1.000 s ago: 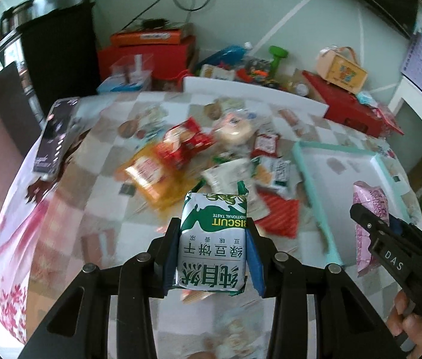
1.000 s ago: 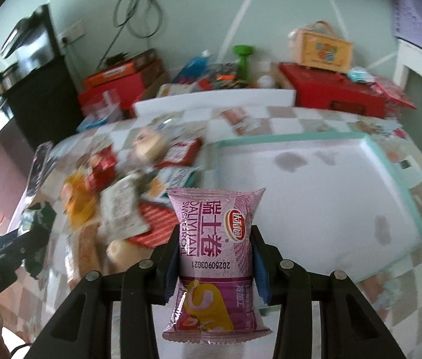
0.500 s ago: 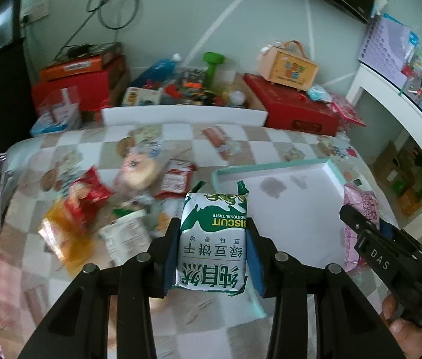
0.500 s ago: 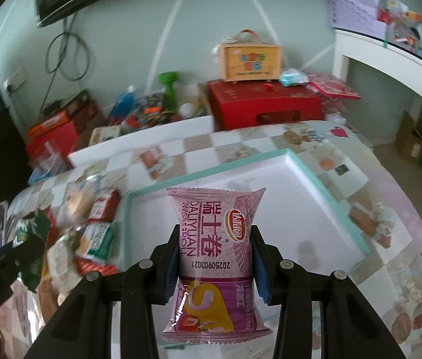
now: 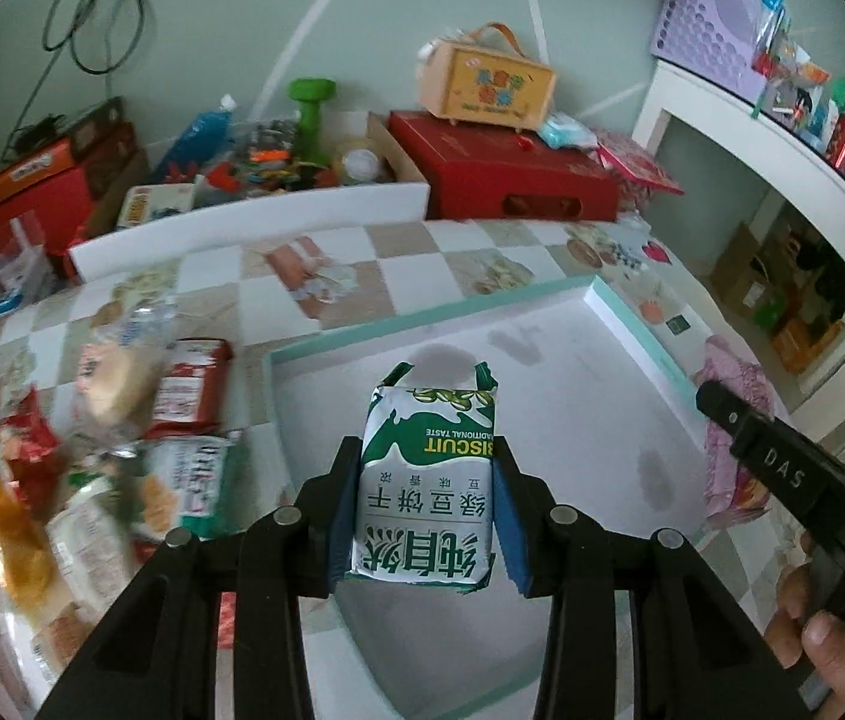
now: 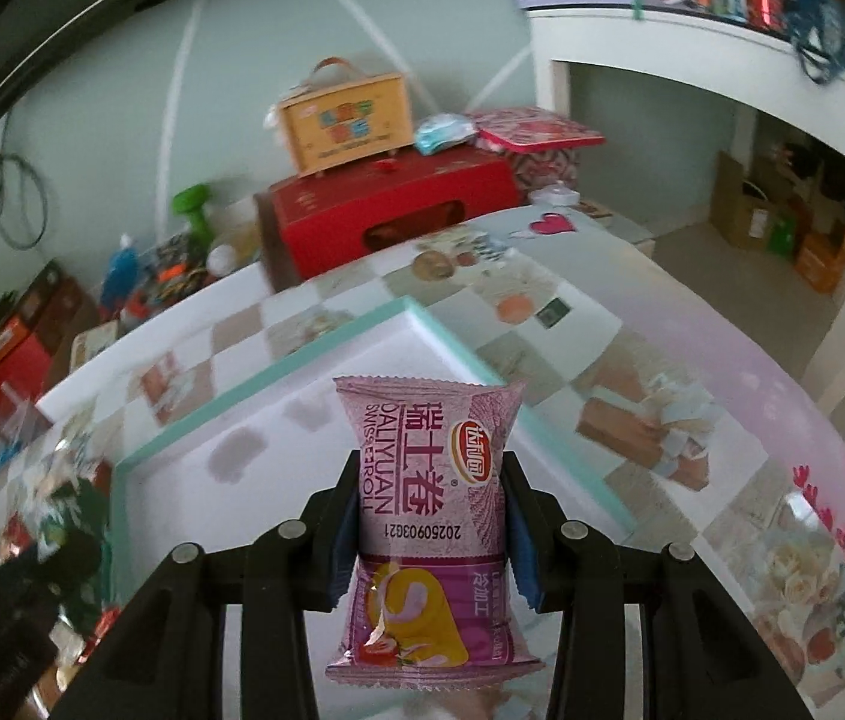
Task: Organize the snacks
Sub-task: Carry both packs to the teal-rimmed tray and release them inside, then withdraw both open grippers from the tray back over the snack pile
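While the checkered tablecloth (image 5: 398, 276) lies strewn with loose snack packets (image 5: 140, 450) at left, a white tray with a teal rim (image 5: 632, 336) sits beside them. Above it, the left gripper (image 5: 427, 501) clamps a green-and-white biscuit pack (image 5: 427, 480), and the right gripper (image 6: 429, 516) clamps a pink Swiss-roll wrapper (image 6: 428, 516).

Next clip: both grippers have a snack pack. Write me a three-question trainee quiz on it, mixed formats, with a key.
1. True or false: the left gripper is clamped on a green and white biscuit pack.
2. The pack in the right gripper is: A) orange B) pink C) blue.
3. Fill in: the white tray has a ____ coloured rim.

Key: 1 true; 2 B, the pink Swiss roll pack; 3 teal.
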{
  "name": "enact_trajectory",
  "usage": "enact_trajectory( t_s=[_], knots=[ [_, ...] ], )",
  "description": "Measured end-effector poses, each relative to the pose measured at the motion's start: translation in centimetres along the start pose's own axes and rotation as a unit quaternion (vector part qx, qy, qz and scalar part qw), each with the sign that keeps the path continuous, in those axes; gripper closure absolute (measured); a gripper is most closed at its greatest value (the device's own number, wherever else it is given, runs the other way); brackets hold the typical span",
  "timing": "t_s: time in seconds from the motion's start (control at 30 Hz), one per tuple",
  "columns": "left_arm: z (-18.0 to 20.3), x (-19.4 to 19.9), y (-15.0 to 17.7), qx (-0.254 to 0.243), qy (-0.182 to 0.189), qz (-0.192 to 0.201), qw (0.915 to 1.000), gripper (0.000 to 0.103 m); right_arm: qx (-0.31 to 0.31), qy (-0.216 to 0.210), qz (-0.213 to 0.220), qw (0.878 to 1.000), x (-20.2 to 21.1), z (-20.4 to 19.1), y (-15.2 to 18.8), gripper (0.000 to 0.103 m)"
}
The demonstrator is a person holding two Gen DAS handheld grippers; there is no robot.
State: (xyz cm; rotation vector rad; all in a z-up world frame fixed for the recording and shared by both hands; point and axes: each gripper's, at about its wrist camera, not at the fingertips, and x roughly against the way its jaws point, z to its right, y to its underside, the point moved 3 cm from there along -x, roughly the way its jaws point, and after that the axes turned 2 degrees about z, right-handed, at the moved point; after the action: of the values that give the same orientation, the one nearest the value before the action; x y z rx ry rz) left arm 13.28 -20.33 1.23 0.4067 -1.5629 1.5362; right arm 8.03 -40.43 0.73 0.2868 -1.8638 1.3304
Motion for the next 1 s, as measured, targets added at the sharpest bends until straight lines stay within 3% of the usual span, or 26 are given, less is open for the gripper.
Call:
enact_trajectory(
  t_s=[0.2, 0.27, 0.3, 0.33, 0.4, 0.57, 0.6, 0.63, 0.7, 0.8, 0.87, 1.0],
  knots=[
    [1.4, -2.8, 0.0, -0.008, 0.000, -0.017, 0.9998, 0.061, -0.014, -0.001, -0.014, 1.000, -2.5, 1.1, 0.6, 0.059],
    [1.6, -3.1, -0.1, -0.008, -0.005, -0.014, 0.9999, 0.049, -0.019, 0.008, -0.010, 1.000, -2.9, 1.5, 0.8, 0.056],
    [1.5, -3.1, -0.1, -0.007, -0.006, -0.013, 0.9999, 0.034, -0.020, 0.011, -0.013, 1.000, -3.1, 1.7, 0.8, 0.050],
    [1.5, -3.0, -0.2, -0.004, -0.005, -0.010, 0.9999, 0.028, -0.024, 0.011, -0.015, 1.000, -3.2, 1.9, 0.8, 0.039],
    [1.2, -2.7, -0.3, 0.002, 0.000, -0.006, 1.0000, 0.028, -0.035, 0.005, -0.018, 0.999, -3.1, 2.2, 0.9, 0.033],
    [0.2, -1.8, -0.2, 0.011, -0.019, -0.006, 0.9997, 0.028, -0.034, 0.006, -0.027, 0.999, -2.5, 2.2, 1.0, 0.032],
    [-0.1, -1.6, -0.1, 0.017, -0.022, -0.007, 0.9996, 0.026, -0.029, 0.008, -0.031, 0.999, -2.5, 2.1, 1.1, 0.027],
    [-0.4, -1.5, -0.1, 0.021, -0.027, -0.006, 0.9994, 0.018, -0.024, 0.012, -0.035, 0.999, -2.4, 2.0, 1.1, 0.018],
    [-0.8, -1.2, 0.0, 0.026, -0.040, -0.002, 0.9989, 0.008, -0.016, 0.017, -0.043, 0.999, -2.3, 1.9, 1.3, 0.010],
    [-1.6, -1.0, 0.0, 0.029, -0.069, 0.007, 0.9972, 0.007, -0.009, 0.022, -0.051, 0.998, -2.3, 1.8, 1.6, 0.009],
    [-2.0, -1.1, 0.0, 0.028, -0.087, 0.006, 0.9958, 0.006, -0.004, 0.029, -0.052, 0.998, -2.3, 1.8, 1.6, 0.000],
    [-2.7, -1.2, 0.2, 0.023, -0.119, 0.013, 0.9925, 0.001, 0.005, 0.029, -0.047, 0.998, -2.1, 1.6, 1.6, 0.000]
  ],
)
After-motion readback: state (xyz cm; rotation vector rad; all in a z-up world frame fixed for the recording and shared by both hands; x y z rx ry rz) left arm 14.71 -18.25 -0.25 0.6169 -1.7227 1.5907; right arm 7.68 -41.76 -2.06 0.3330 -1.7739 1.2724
